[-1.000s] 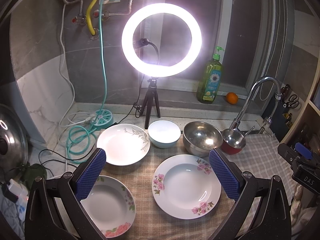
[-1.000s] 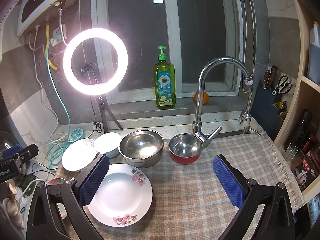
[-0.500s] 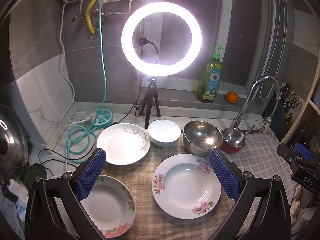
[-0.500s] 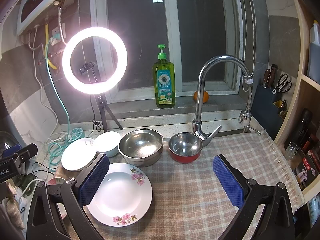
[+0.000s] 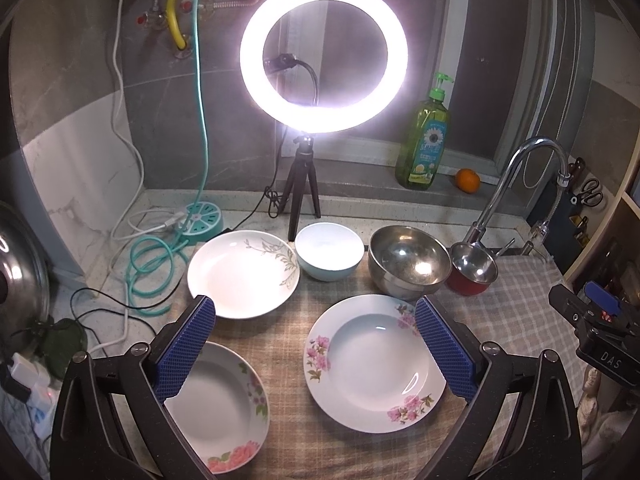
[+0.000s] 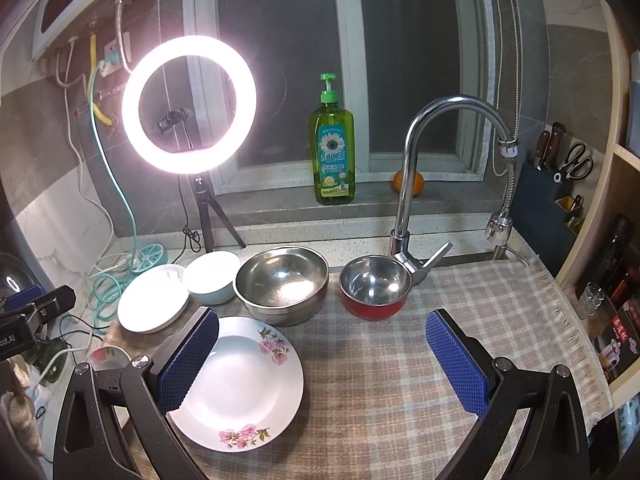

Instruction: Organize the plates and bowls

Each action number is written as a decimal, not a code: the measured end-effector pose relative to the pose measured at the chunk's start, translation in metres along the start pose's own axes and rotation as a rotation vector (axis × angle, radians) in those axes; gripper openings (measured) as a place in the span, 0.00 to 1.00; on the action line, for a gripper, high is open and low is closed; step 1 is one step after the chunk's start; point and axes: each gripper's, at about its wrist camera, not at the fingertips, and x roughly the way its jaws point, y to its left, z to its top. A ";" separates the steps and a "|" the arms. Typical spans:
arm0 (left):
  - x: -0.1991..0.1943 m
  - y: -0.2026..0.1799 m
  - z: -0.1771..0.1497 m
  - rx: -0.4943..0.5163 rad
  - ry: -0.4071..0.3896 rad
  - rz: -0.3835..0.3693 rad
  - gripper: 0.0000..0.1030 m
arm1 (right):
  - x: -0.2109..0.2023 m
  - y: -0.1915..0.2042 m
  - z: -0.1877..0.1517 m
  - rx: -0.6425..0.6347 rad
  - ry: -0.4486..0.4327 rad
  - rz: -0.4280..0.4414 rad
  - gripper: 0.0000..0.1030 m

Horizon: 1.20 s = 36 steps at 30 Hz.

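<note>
On the checked cloth (image 6: 400,380) lie a pink-flowered plate (image 5: 376,364) (image 6: 244,388), a second flowered plate (image 5: 224,408) at the near left, and a leaf-pattern plate (image 5: 244,276) (image 6: 154,300). Behind stand a pale blue bowl (image 5: 330,250) (image 6: 212,276), a large steel bowl (image 5: 408,264) (image 6: 282,284) and a small red-sided steel bowl (image 5: 474,268) (image 6: 376,286). My left gripper (image 5: 312,312) is open and empty above the plates. My right gripper (image 6: 322,326) is open and empty in front of the steel bowls.
A ring light on a tripod (image 5: 324,52) stands behind the dishes. A tap (image 6: 416,184) rises by the red bowl. A green soap bottle (image 6: 332,148) and an orange (image 6: 408,182) sit on the sill. Cables and a teal hose (image 5: 152,264) lie at left.
</note>
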 end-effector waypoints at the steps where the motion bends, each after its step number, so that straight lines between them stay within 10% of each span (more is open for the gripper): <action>1: 0.003 0.002 -0.001 -0.005 0.009 -0.003 0.97 | 0.003 0.000 -0.001 0.000 0.007 0.005 0.99; 14: 0.046 0.017 -0.014 -0.044 0.148 -0.040 0.90 | 0.054 -0.008 -0.019 0.017 0.135 0.072 0.99; 26: 0.102 0.031 -0.033 -0.065 0.340 -0.117 0.52 | 0.113 -0.019 -0.043 0.095 0.313 0.207 0.59; 36: 0.135 0.027 -0.046 -0.085 0.451 -0.184 0.45 | 0.155 -0.024 -0.065 0.189 0.447 0.312 0.39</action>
